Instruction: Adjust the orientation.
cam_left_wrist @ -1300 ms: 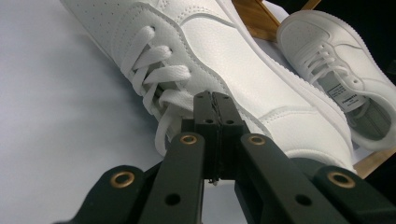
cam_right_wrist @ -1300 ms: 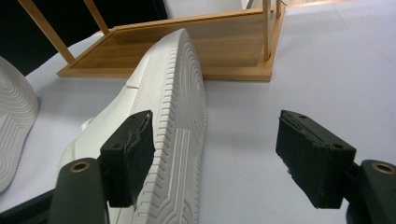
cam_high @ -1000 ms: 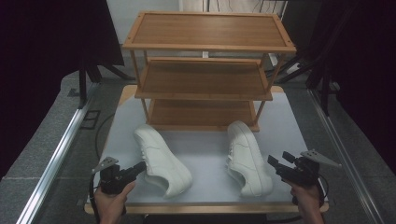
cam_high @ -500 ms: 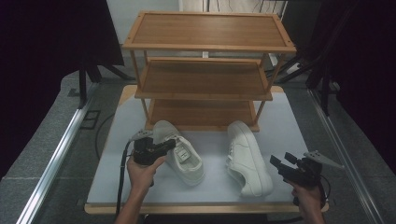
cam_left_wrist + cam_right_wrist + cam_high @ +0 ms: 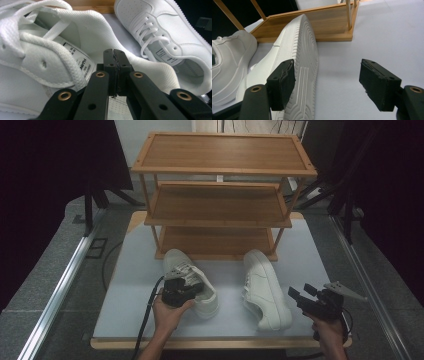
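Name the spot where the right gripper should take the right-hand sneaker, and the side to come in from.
Probably the heel collar. The right-hand sneaker lies tipped on its side, its sole turned toward the open right gripper and its opening facing away. Come down from above at the near heel end, one jaw inside the opening, one outside.

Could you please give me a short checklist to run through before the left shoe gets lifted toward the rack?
1. Left gripper shut: ok, jaws closed together at the left shoe opening.
2. Collar actually pinched between the jaws: cannot tell.
3. Right gripper out of the way: ok, open beside the right shoe, not holding it.
4. Bottom shelf free: ok, nothing on it.
5. Shoes apart on the table: ok, a gap lies between them.
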A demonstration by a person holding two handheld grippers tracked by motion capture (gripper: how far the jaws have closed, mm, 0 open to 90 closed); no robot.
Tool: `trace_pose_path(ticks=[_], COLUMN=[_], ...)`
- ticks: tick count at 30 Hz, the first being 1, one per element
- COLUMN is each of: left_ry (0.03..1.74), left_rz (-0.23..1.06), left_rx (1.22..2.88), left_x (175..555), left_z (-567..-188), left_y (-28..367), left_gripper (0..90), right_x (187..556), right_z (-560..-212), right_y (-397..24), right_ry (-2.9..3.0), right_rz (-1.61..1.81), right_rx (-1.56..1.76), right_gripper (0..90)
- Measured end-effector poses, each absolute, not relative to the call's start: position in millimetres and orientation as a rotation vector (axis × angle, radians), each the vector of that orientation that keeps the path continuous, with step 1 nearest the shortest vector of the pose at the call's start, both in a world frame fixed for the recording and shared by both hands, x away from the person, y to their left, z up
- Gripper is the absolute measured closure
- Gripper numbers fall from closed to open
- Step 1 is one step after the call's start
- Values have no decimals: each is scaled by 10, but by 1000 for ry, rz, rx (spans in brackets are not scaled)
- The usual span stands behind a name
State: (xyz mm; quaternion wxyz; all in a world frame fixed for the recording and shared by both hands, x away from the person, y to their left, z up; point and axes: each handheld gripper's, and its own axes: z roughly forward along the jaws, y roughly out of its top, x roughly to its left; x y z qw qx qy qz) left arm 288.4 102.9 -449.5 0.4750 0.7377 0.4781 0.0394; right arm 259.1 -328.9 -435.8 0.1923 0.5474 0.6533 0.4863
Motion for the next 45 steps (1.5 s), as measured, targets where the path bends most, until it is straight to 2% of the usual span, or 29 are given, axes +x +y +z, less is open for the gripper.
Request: trace_pose_path(ticks=[19, 34, 45], left_ry=[1174, 1206, 1207], left_rz=[75, 51, 87], left_rx=[1835, 1840, 1886], left_x=[2798, 2574, 2634], left_z=[-4480, -4490, -4443], left_y=[1206, 1695, 1740], left_gripper=[900, 900, 900], right_x=[2575, 2581, 2588], right_z=[-4328, -4330, -4355], right_y=[-3366, -3390, -3373], right_ry=[1803, 1797, 1809], right_rz=[1366, 1357, 1344], right_rx=[1562, 1571, 1573], right_gripper=[290, 290, 290])
